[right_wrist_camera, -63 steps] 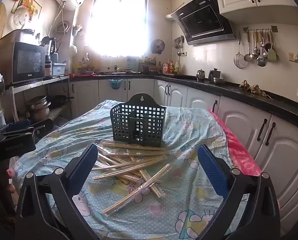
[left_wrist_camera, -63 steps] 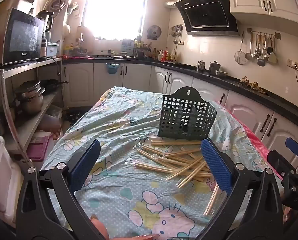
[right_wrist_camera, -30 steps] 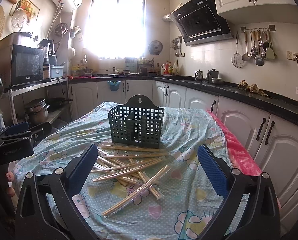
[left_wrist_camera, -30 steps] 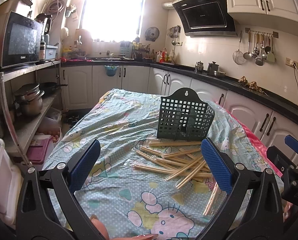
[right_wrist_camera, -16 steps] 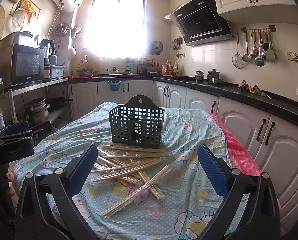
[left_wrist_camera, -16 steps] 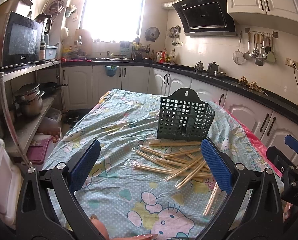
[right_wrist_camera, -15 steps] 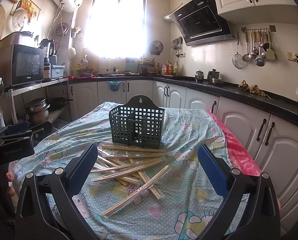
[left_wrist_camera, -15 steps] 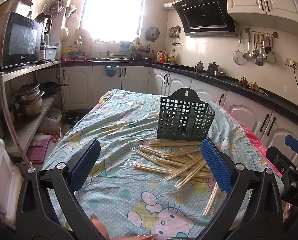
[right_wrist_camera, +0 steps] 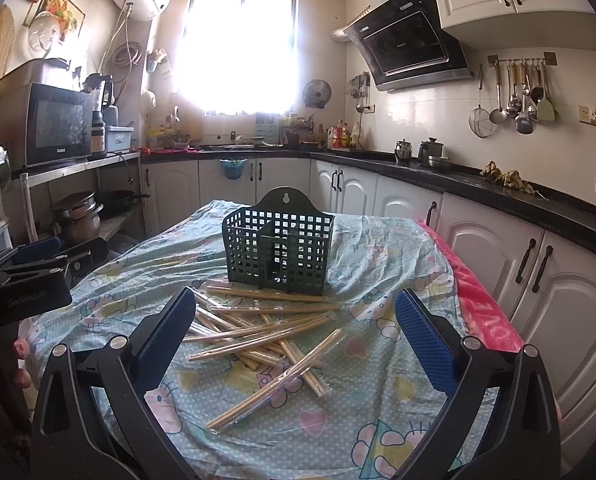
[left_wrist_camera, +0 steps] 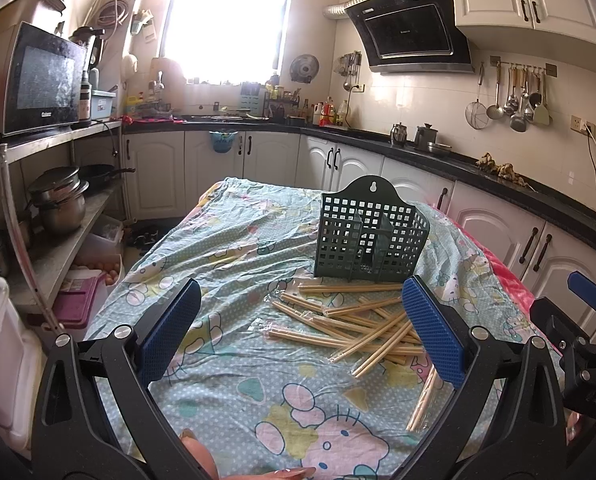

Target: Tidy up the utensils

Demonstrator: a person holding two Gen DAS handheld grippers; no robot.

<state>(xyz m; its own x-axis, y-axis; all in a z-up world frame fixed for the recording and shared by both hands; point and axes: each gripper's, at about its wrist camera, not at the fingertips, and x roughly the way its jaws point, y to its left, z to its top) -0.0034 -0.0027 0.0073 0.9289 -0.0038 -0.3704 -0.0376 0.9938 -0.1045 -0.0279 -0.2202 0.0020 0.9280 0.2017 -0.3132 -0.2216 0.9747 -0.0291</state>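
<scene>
A dark green slotted utensil basket (left_wrist_camera: 368,238) (right_wrist_camera: 279,252) stands upright on the table, empty as far as I can see. In front of it lies a loose pile of plastic-wrapped wooden chopsticks (left_wrist_camera: 354,322) (right_wrist_camera: 258,330). One wrapped pair (right_wrist_camera: 276,380) lies apart, nearer me. My left gripper (left_wrist_camera: 298,332) is open and empty, held above the near table edge, left of the pile. My right gripper (right_wrist_camera: 294,334) is open and empty, above the near side of the pile. Each gripper shows at the edge of the other's view.
The table wears a light blue cartoon cloth (left_wrist_camera: 234,248) with a pink edge (right_wrist_camera: 482,316) on the right. A metal shelf with pots (left_wrist_camera: 58,200) and a microwave (left_wrist_camera: 38,80) stands left. White cabinets and a black counter (right_wrist_camera: 498,192) run behind and right.
Both views shifted slightly over the first second, then held still. Nothing on the table has moved and both grippers stay open.
</scene>
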